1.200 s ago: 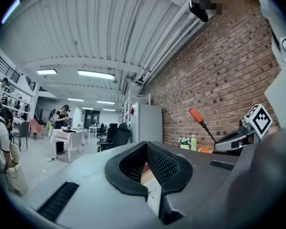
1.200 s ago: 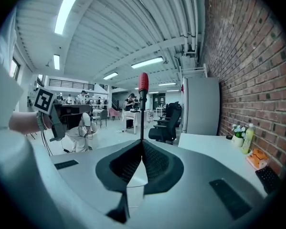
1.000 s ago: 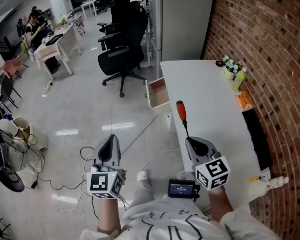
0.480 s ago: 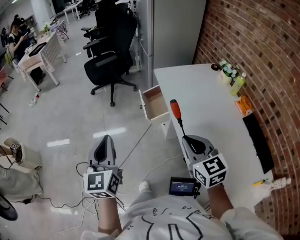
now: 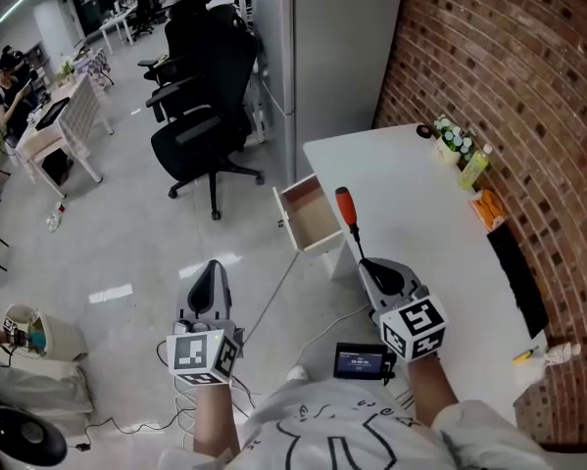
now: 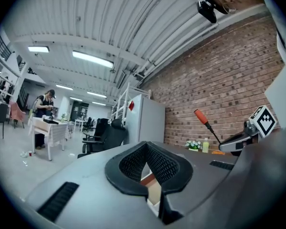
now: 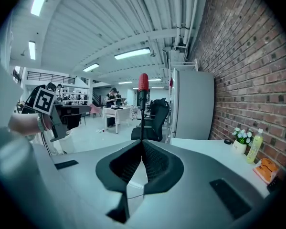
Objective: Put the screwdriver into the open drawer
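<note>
The screwdriver (image 5: 347, 213) has a red handle and a thin black shaft. My right gripper (image 5: 369, 265) is shut on the shaft's end, with the handle pointing away over the white table's (image 5: 420, 194) left edge. The right gripper view shows the screwdriver (image 7: 143, 87) standing up out of my right gripper (image 7: 142, 144). The open drawer (image 5: 308, 218), wooden inside, juts left from the table just left of the handle. Over the floor to the left, my left gripper (image 5: 213, 287) is shut and holds nothing. The left gripper view shows my left gripper (image 6: 146, 147) and the screwdriver (image 6: 201, 117) at the right.
Bottles and a small flower pot (image 5: 460, 145) stand at the table's far right by the brick wall (image 5: 528, 86). An orange item (image 5: 489, 209) and a black strip (image 5: 518, 282) lie along the wall. A black office chair (image 5: 200, 130) and a white cabinet (image 5: 337, 57) stand beyond the drawer.
The drawer and table now sit closer in the head view. The screwdriver's handle, earlier short of the drawer, now lies level with its right side. Both grippers stay shut.
</note>
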`<state>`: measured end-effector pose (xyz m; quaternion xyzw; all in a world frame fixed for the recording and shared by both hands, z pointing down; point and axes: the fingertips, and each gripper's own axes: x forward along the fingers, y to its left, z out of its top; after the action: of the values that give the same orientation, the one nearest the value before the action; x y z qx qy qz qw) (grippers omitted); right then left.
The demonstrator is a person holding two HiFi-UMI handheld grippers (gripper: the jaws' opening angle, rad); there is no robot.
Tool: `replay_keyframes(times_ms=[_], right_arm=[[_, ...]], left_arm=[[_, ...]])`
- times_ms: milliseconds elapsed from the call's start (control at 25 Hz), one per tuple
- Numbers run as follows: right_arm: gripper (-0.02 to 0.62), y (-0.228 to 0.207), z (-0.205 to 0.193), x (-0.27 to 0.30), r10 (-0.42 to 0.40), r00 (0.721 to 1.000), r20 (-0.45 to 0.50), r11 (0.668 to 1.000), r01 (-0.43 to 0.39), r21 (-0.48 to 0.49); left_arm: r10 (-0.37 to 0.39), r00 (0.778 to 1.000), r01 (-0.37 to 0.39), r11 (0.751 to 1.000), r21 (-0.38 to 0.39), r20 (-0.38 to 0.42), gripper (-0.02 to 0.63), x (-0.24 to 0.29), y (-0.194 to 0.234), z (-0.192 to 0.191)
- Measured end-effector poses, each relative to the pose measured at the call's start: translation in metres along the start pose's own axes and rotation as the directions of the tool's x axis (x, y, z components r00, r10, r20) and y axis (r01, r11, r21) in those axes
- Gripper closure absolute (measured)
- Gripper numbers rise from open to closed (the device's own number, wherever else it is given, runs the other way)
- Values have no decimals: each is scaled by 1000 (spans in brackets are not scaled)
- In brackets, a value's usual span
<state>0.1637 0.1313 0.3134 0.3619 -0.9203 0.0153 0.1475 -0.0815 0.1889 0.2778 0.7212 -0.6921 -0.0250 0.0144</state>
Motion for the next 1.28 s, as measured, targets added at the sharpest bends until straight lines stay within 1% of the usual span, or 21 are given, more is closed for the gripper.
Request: replay_keyframes(times_ms=[120,280,480,720,1000,1280], right_arm=[[575,3,2,19,-5,1000,-12,1000,5,6],[575,2,-1,37,-3,999,-41,1000,3,9],[575,-9,-4,60,1,998,-67,1000,0,16],[575,-18,-3,93,25,997,-77,1000,-24,14],[575,-51,-2,146,36,995,-90,999,-33,39],[575,-100,3,208,43,993,-112,997,-35,72]], left_arm=[[-26,1000,26,1000,4,-12,597,14,9,-3],[-42,999,41,999,-8,-33,597,31,18,-12],[-25,998,24,1000,-21,-56,597,49,34,-23],[-5,997,3,1000,-31,-74,597,75,52,-31],[-11,994,7,999,-38,-109,597,136,67,-44],[3,989,-12,998,-60,-149,597,207,87,-57]])
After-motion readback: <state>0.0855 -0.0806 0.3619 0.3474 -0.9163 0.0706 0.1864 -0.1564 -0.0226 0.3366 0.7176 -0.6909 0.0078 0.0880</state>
